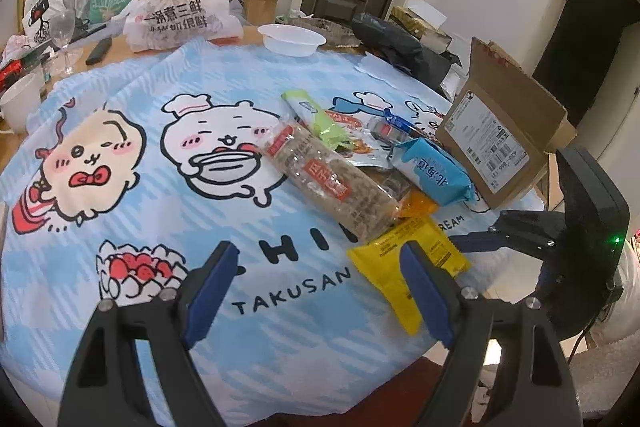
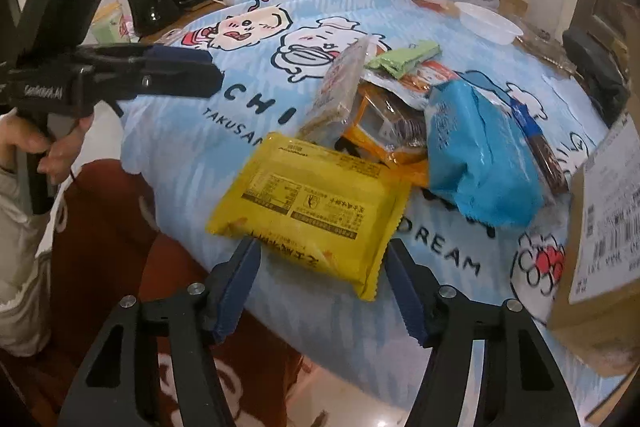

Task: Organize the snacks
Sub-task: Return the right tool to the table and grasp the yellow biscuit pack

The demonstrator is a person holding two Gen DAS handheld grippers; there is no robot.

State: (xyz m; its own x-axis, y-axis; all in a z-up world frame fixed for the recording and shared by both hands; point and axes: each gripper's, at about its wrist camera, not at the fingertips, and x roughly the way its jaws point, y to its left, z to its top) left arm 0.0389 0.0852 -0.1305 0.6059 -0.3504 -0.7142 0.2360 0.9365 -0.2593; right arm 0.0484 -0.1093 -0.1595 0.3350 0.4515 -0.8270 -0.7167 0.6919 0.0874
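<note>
Across both frames, a round table under a pale blue cartoon cloth (image 1: 168,195) fills the view. At far right stands an open cardboard box (image 1: 500,135), labelled side facing the snacks. Centre of the left wrist frame: snack pile beside the box, comprising a long clear-wrapped bar (image 1: 332,175), blue packet (image 2: 476,155), green packet (image 1: 316,117). Yellow packet (image 2: 316,203) lies flat at the pile's near edge. Right gripper (image 2: 320,267): jaws apart, straddling the yellow packet's near end, contact cannot be told. Left gripper (image 1: 316,267): jaws apart, empty, above cloth lettering in lower centre.
</note>
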